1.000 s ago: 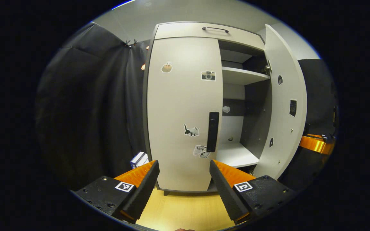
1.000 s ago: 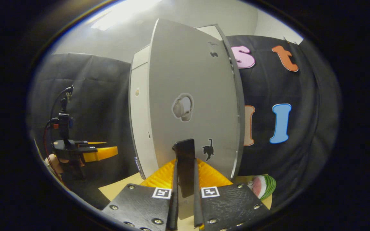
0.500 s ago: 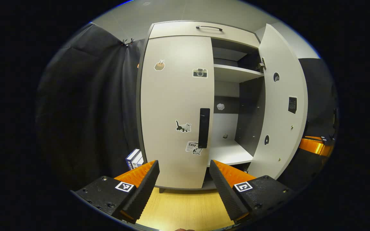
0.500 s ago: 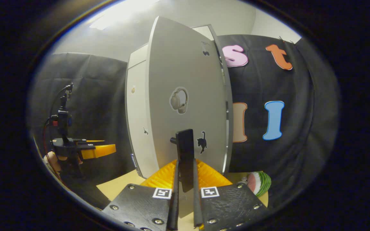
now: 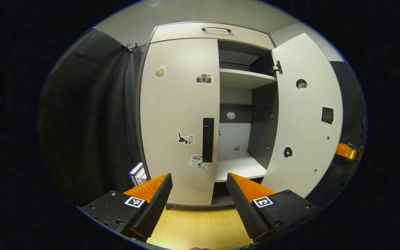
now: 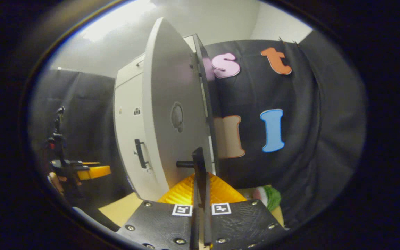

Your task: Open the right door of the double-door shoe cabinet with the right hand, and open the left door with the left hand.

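The pale shoe cabinet stands ahead in the left gripper view. Its left door (image 5: 179, 118) is closed, with a black vertical handle (image 5: 208, 139) a short way beyond my open left gripper (image 5: 199, 201). The right door (image 5: 306, 118) is swung wide open, showing the shelves (image 5: 245, 78). In the right gripper view my right gripper (image 6: 200, 222) is shut on the right door's black handle (image 6: 199, 166), with the right door (image 6: 172, 114) seen almost edge-on. The left door (image 6: 130, 139) and its handle (image 6: 139, 153) lie behind it. The left gripper (image 6: 82, 171) hangs at far left.
A blue and white box (image 5: 137, 174) leans by the cabinet's left foot. The cabinet stands on a wooden surface (image 5: 200, 227). A top drawer with a bar handle (image 5: 216, 28) sits above the doors. A watermelon-patterned object (image 6: 267, 196) lies right of the open door.
The right door has swung further open with my right gripper shut on its handle. The cabinet has slid left in the left gripper view; the left gripper stays open.
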The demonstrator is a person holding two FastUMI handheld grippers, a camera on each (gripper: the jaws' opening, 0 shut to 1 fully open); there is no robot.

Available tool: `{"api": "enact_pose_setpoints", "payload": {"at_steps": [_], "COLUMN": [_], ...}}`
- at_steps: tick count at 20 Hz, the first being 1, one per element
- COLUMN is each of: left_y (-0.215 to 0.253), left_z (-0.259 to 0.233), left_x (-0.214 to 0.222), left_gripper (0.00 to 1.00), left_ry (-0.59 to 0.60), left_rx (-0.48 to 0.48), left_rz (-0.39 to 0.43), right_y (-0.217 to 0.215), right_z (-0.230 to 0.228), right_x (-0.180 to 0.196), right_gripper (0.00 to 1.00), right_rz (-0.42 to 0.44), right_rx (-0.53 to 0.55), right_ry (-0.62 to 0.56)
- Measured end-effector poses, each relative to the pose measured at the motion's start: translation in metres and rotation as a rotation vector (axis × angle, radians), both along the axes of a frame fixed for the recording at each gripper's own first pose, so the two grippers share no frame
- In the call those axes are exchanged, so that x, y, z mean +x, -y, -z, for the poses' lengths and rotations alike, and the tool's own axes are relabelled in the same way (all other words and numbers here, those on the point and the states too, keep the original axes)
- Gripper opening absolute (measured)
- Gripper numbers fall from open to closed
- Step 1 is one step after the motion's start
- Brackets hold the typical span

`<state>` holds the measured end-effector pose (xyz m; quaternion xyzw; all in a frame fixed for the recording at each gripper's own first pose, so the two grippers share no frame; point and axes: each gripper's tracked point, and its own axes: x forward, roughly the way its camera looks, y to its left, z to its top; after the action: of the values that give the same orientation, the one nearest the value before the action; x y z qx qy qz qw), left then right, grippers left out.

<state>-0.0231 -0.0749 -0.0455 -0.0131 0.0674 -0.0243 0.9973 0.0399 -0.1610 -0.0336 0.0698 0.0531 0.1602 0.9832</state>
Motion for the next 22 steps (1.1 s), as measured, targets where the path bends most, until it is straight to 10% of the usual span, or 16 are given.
{"api": "enact_pose_setpoints", "payload": {"at_steps": [13, 18, 22], "left_y": [0.012, 0.009, 0.004], "left_z": [0.008, 0.012, 0.017], "left_x": [0.017, 0.024, 0.029], "left_gripper": [0.98, 0.98, 0.98], "left_ry": [-0.026, -0.037, -0.044], "left_rx": [0.002, -0.012, -0.019], "left_rz": [0.027, 0.058, 0.078], "right_y": [0.006, 0.016, 0.02], "right_z": [0.006, 0.009, 0.006], "right_x": [0.001, -0.002, -0.013], "right_gripper": [0.08, 0.59, 0.77], "right_rz": [0.041, 0.118, 0.168], "right_rx": [-0.053, -0.077, -0.067], "right_ry": [-0.002, -0.019, -0.018]}}
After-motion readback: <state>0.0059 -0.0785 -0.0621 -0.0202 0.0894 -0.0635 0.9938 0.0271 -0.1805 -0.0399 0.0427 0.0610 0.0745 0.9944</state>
